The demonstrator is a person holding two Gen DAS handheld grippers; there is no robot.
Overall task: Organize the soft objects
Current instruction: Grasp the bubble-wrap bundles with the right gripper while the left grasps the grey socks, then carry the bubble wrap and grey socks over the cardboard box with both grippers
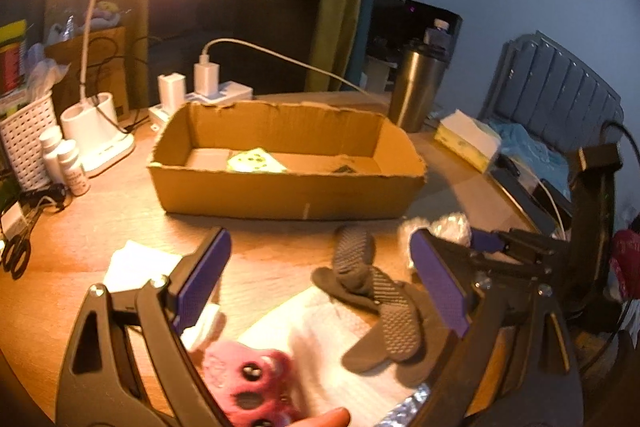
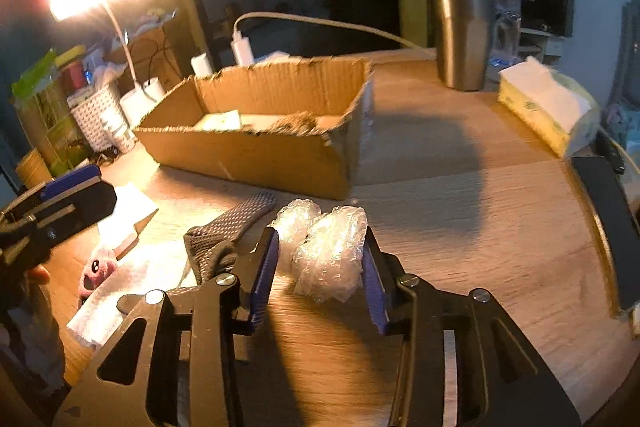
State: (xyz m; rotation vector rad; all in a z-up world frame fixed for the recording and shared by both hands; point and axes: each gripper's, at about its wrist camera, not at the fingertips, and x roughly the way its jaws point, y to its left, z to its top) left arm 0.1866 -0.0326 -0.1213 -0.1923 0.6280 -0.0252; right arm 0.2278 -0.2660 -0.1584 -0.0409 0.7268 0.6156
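On the wooden table (image 2: pixel 460 187) in front of you, little of the sorting looks done. Start at the left: a flat white folded cloth (image 1: pixel 136 265) lies near the table edge, and just below your left gripper (image 1: pixel 320 291) sits a small pink plush toy with dark button eyes (image 1: pixel 250 383), resting against a white quilted towel (image 1: pixel 320 359). That left gripper has its jaws spread wide with nothing between the purple pads; it hangs over the towel, gripping nothing.

Moving right, a pair of dark grey grip-dotted socks (image 1: pixel 372 291) lies crumpled across the towel's far corner. Beside them is a crumpled wad of clear bubble wrap (image 2: pixel 324 251), and your right gripper (image 2: pixel 320 279) straddles it: the jaws stand partly open, one pad on each side of the wad and close against it. Whether they are already pinching it I cannot tell, and the wad appears to rest on the table.

Beyond all this stands the open brown cardboard box (image 1: pixel 288 195). Inside it you can see a pale yellow-green printed card (image 1: pixel 256 161) and, from the right wrist view, something dark and textured (image 2: pixel 296 121) that I cannot identify. So the cloth, toy, towel, socks and bubble wrap are all outside the box, and my guess is the wrap goes first.
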